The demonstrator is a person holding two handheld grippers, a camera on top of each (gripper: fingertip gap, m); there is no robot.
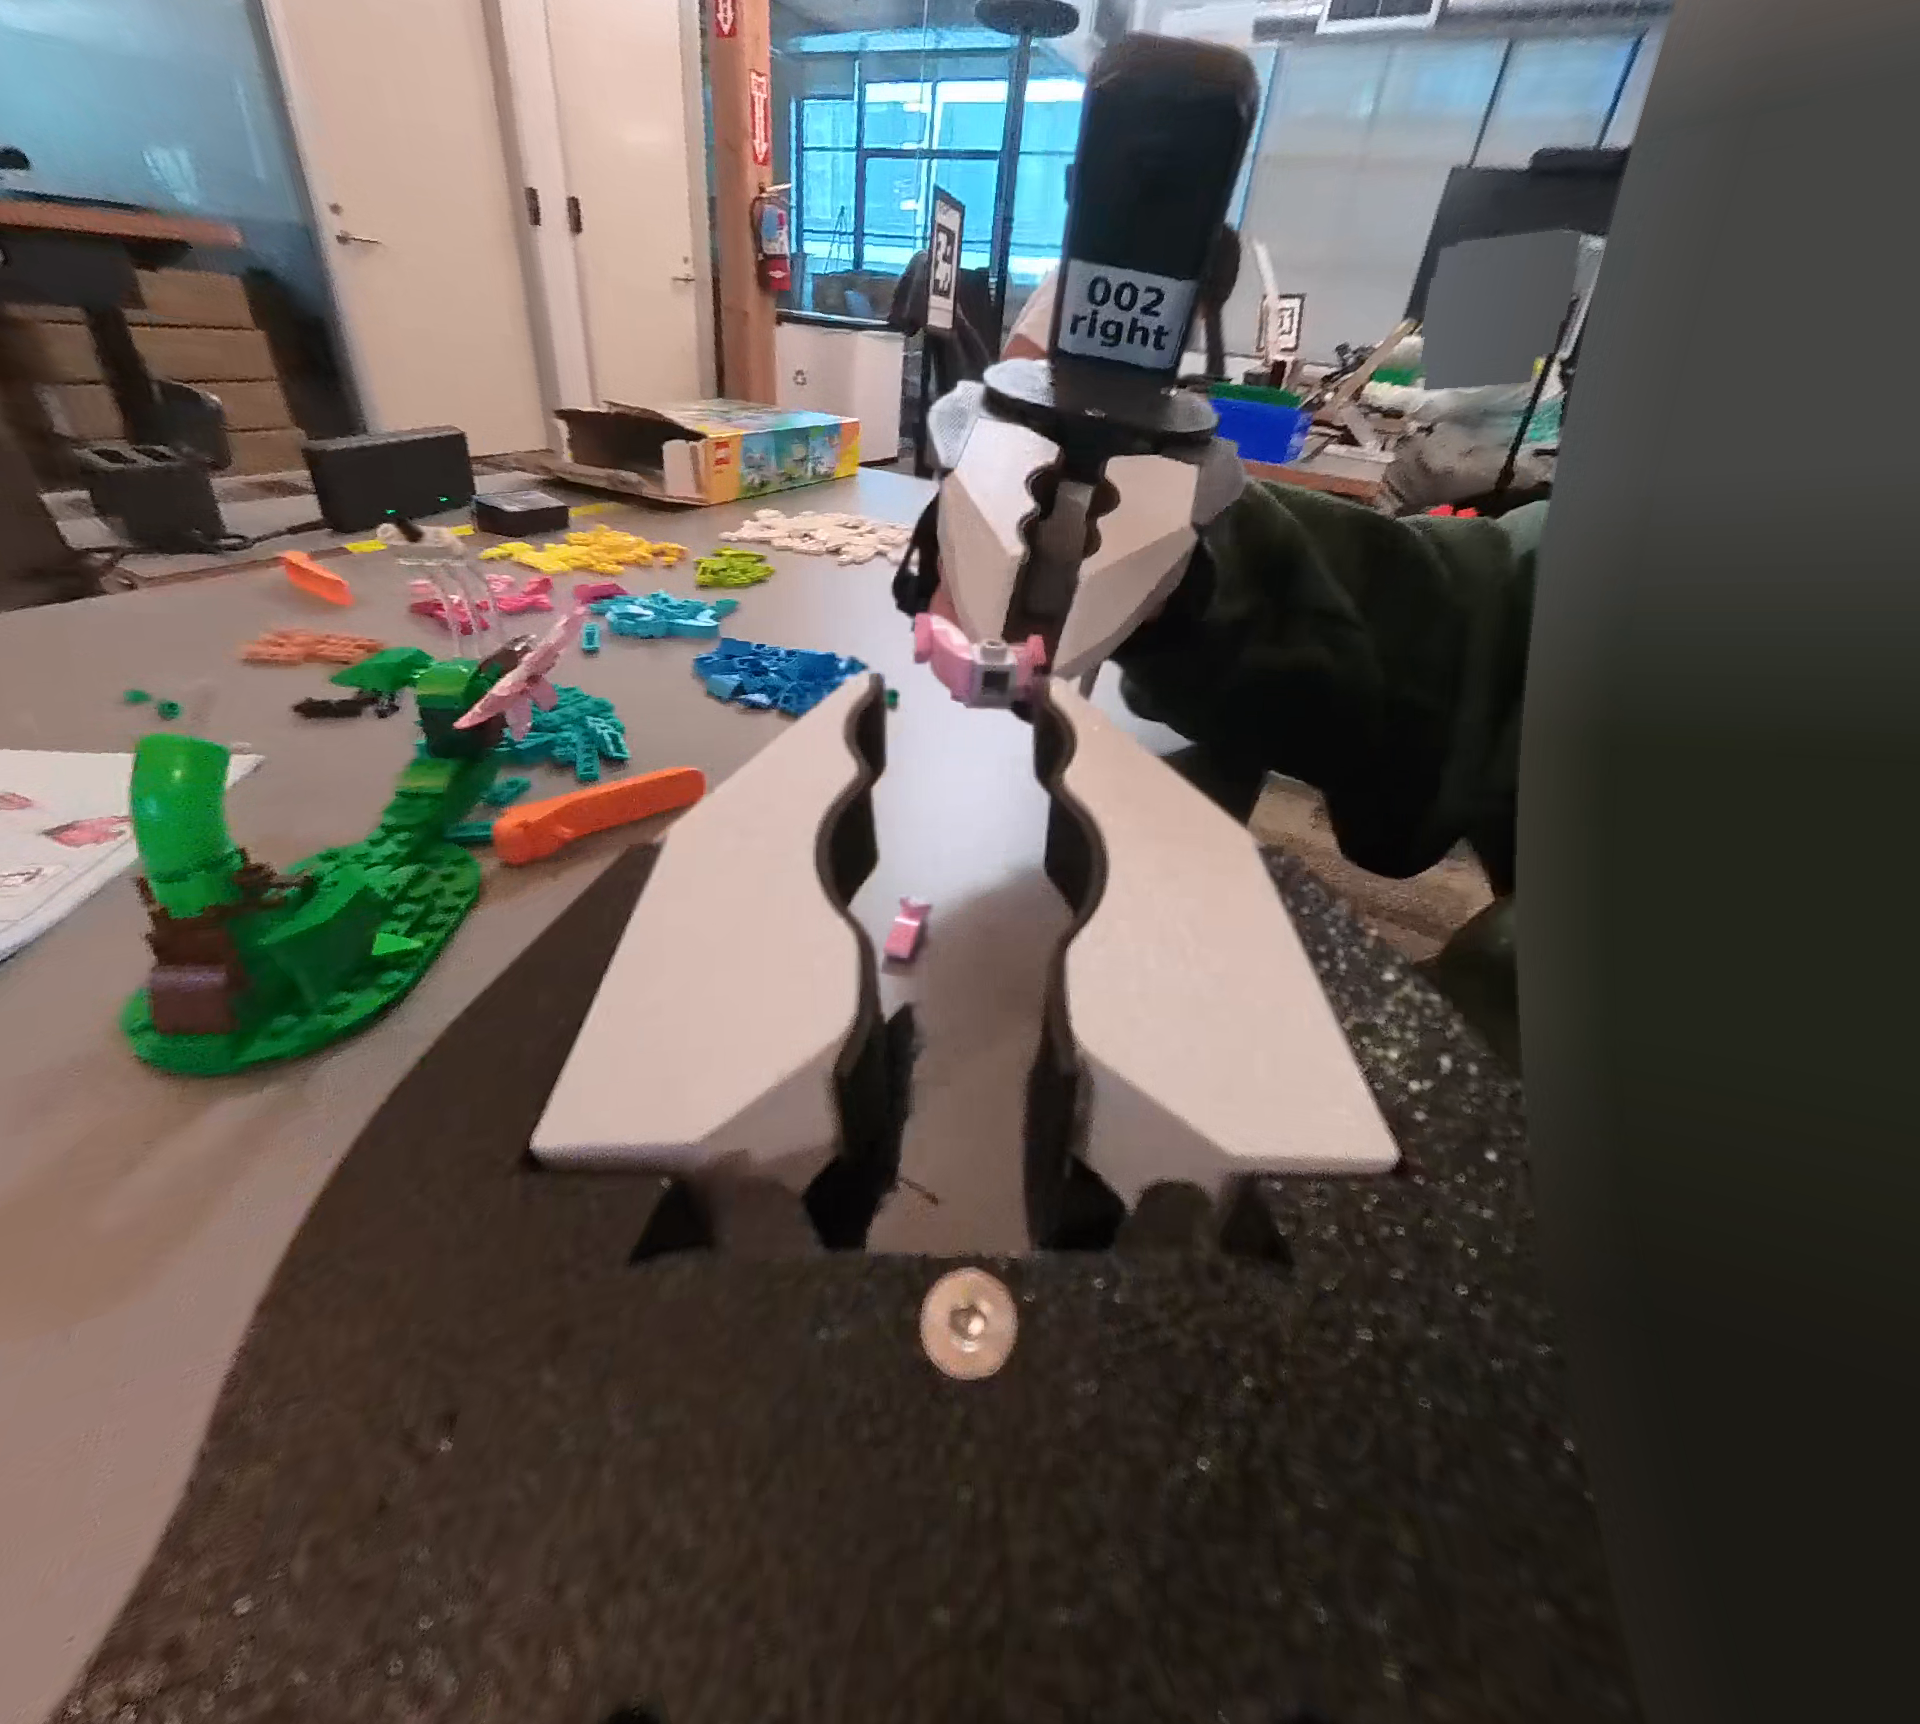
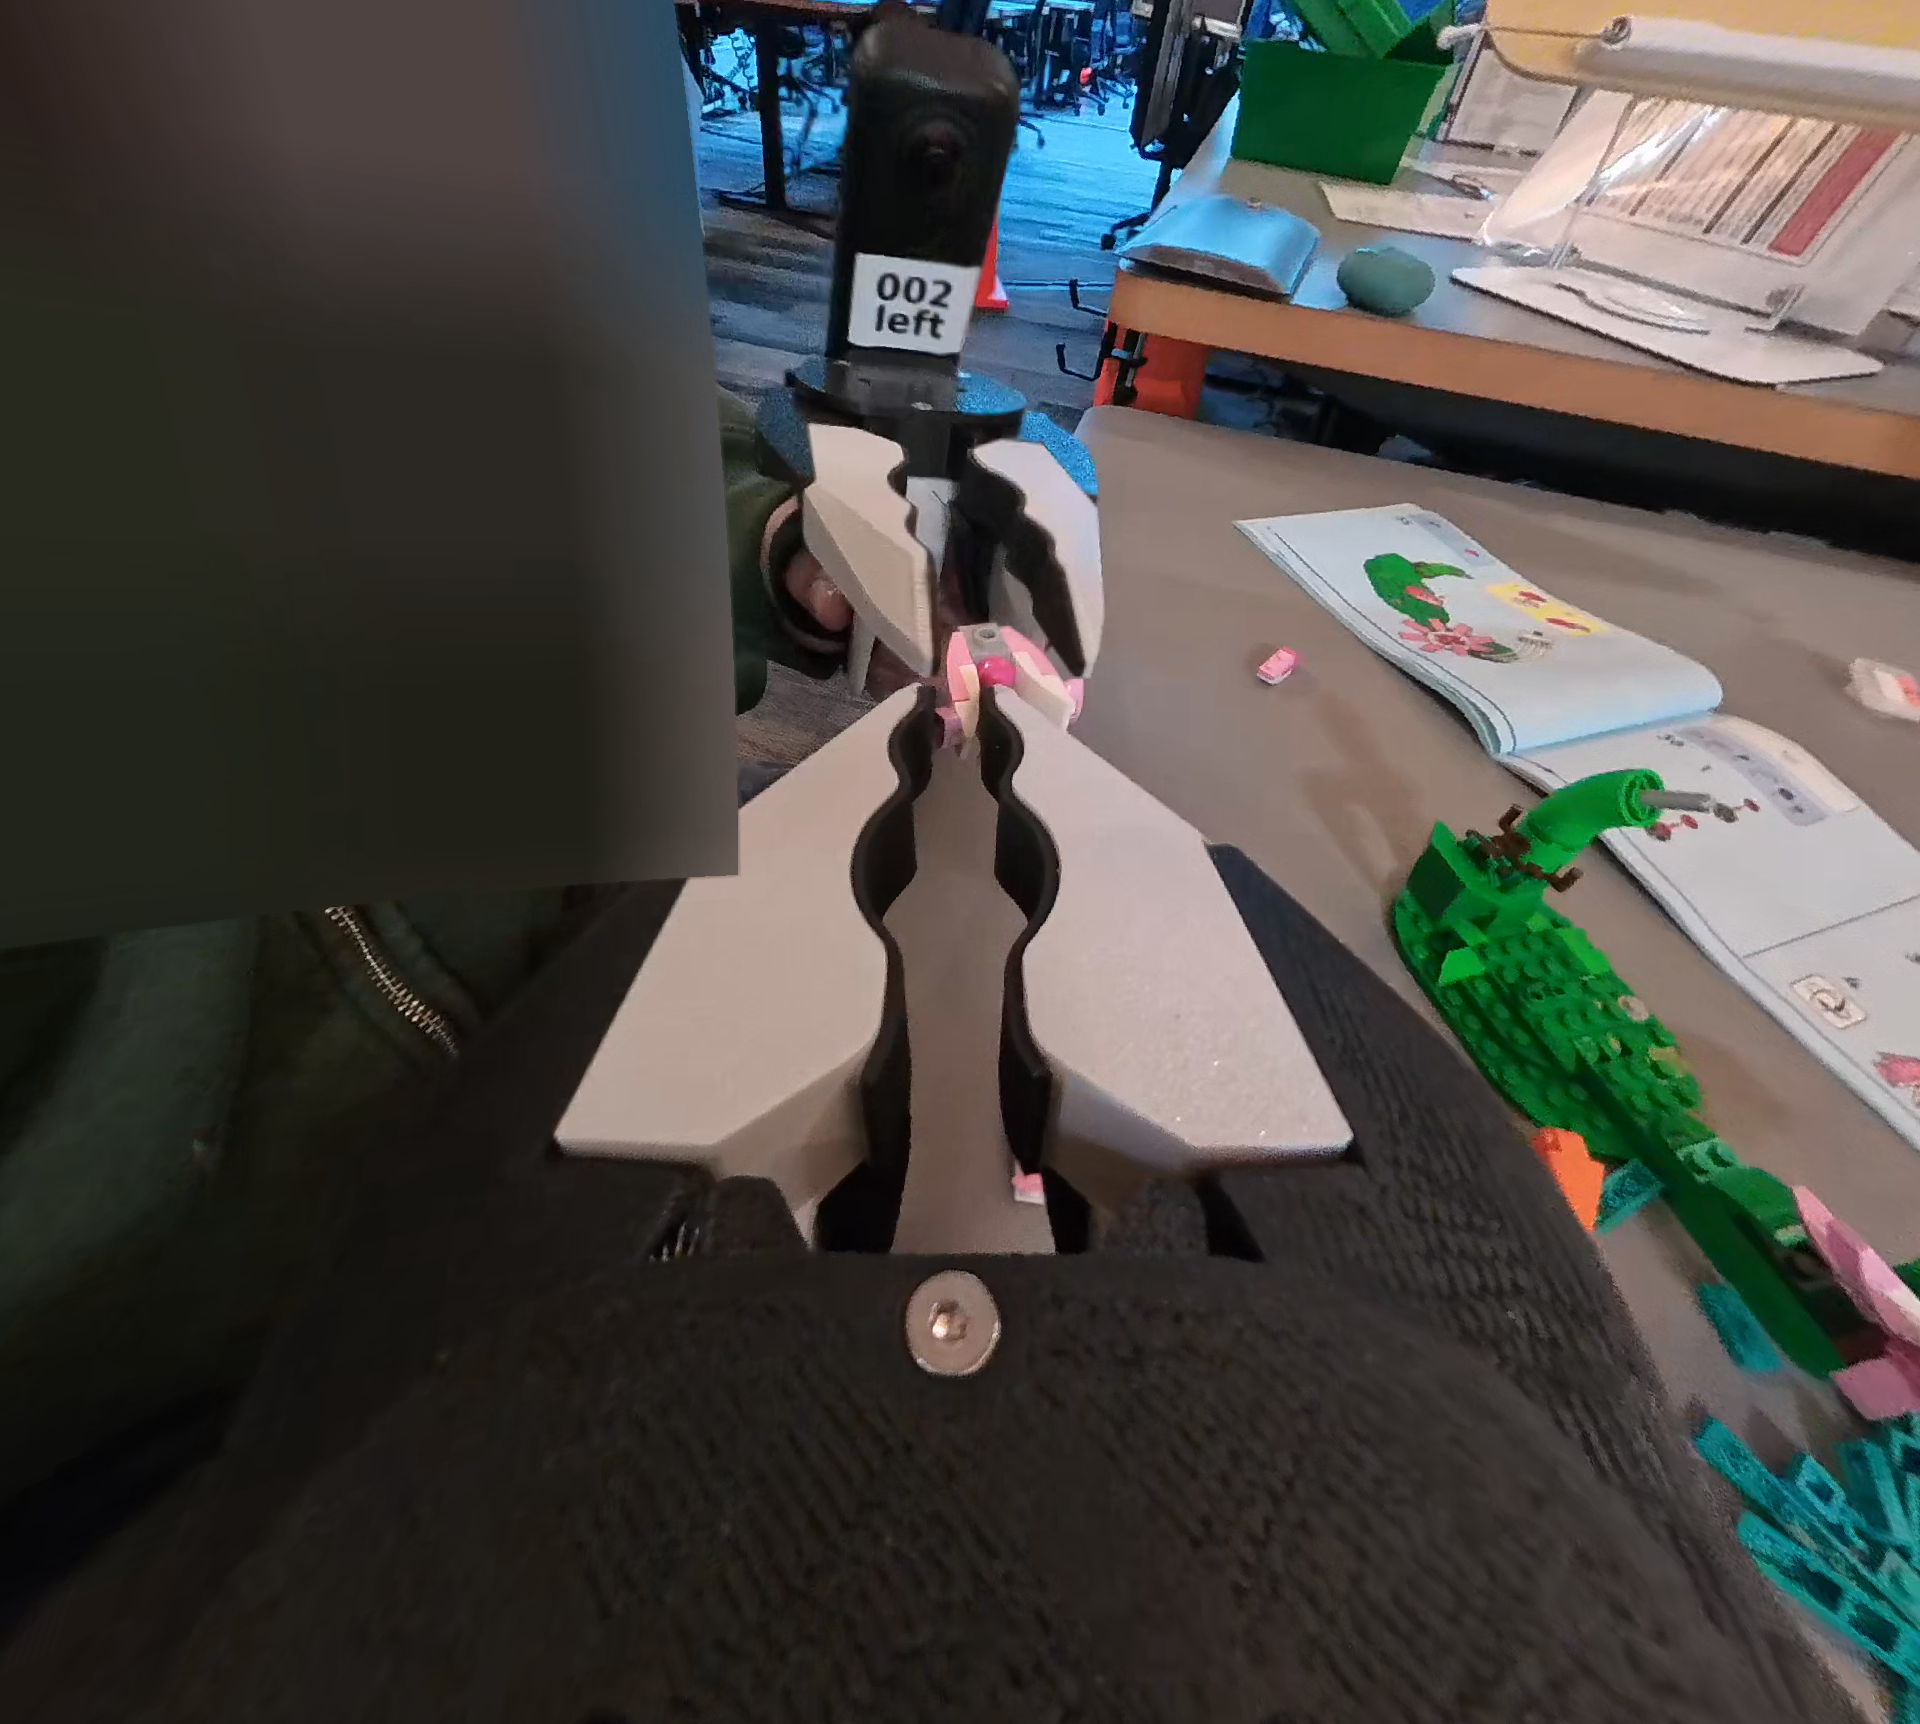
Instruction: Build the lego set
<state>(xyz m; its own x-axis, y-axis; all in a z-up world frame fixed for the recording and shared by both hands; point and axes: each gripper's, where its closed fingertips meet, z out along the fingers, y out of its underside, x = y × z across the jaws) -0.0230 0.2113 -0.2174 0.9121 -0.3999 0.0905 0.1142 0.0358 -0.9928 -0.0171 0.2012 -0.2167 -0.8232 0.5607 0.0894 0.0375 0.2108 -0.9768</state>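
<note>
My right gripper (image 2: pixel 956 703) is shut on a small pink and white flower assembly (image 2: pixel 987 677) with a grey stud block on top, held in the air above the table edge. It faces my left gripper (image 1: pixel 961 692), which is open, with its fingertips on either side of the assembly (image 1: pixel 982 672), very close to it. The right gripper also shows in the left wrist view (image 1: pixel 997 640). The green plant model (image 1: pixel 312 905) stands on the table to the left, with a pink flower (image 1: pixel 520 677) on its stem. It also shows in the right wrist view (image 2: pixel 1558 1030).
A loose pink piece (image 1: pixel 904 931) lies on the grey table (image 1: pixel 156 1207) under the grippers. An orange brick separator (image 1: pixel 592 812), sorted colour piles (image 1: pixel 774 672) and the set's box (image 1: pixel 748 448) lie beyond. The open instruction booklet (image 2: pixel 1507 635) and teal pieces (image 2: pixel 1849 1518) are nearby. The grippers are tip to tip, or close to it.
</note>
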